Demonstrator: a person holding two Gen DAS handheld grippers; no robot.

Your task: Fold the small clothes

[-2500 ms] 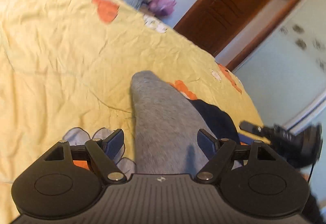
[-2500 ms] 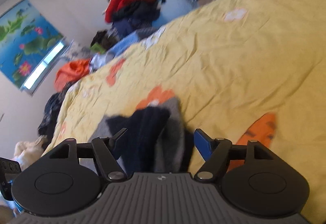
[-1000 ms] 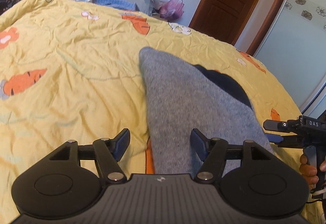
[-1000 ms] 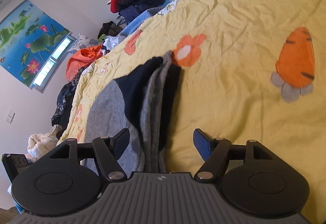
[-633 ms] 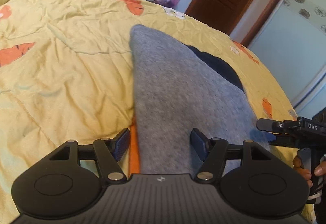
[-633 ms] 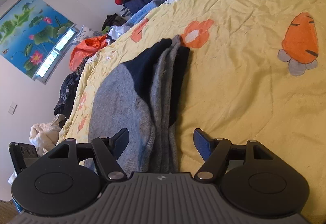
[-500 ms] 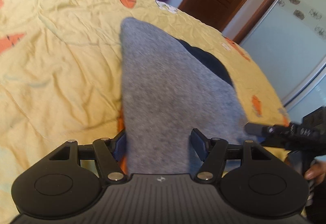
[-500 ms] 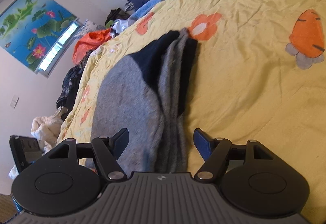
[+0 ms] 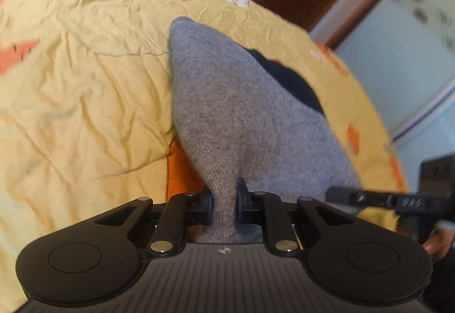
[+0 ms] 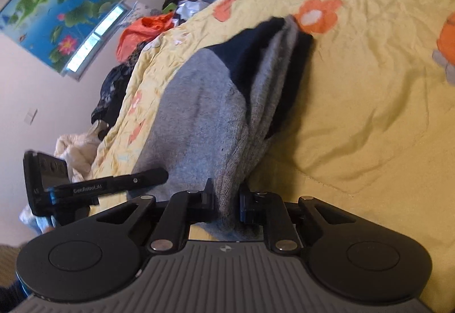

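The grey knitted garment with dark navy patches (image 9: 241, 102) is laid lengthwise on the wrinkled yellow quilt printed with orange carrots and flowers (image 9: 79, 80). In the left wrist view it runs from the bottom centre of the frame up to a rounded end just above the middle; in the right wrist view it occupies the centre, with its navy part toward the upper middle.

The left gripper (image 9: 224, 203) is clenched on the near edge of the garment — its jaws have just been closing, and a bunched ridge of grey knit is pinched between the pads. The right gripper (image 10: 226, 203) is likewise clamped on a gathered fold of the same near edge, its jaws having just been closing too. Each gripper is seen at the lower side edge of the other's view: the right one at the lower right of the left wrist frame, the left one at the lower left of the right wrist frame, so both grips sit side by side along one edge.

The step in hand is judged to be the grasp that precedes a fold. For the next move, the near edge is to be lifted by both grippers together and carried toward the far rounded end — evenly, so that the cloth is not skewed or dragged across the quilt. Whether all layers are caught cannot be told.
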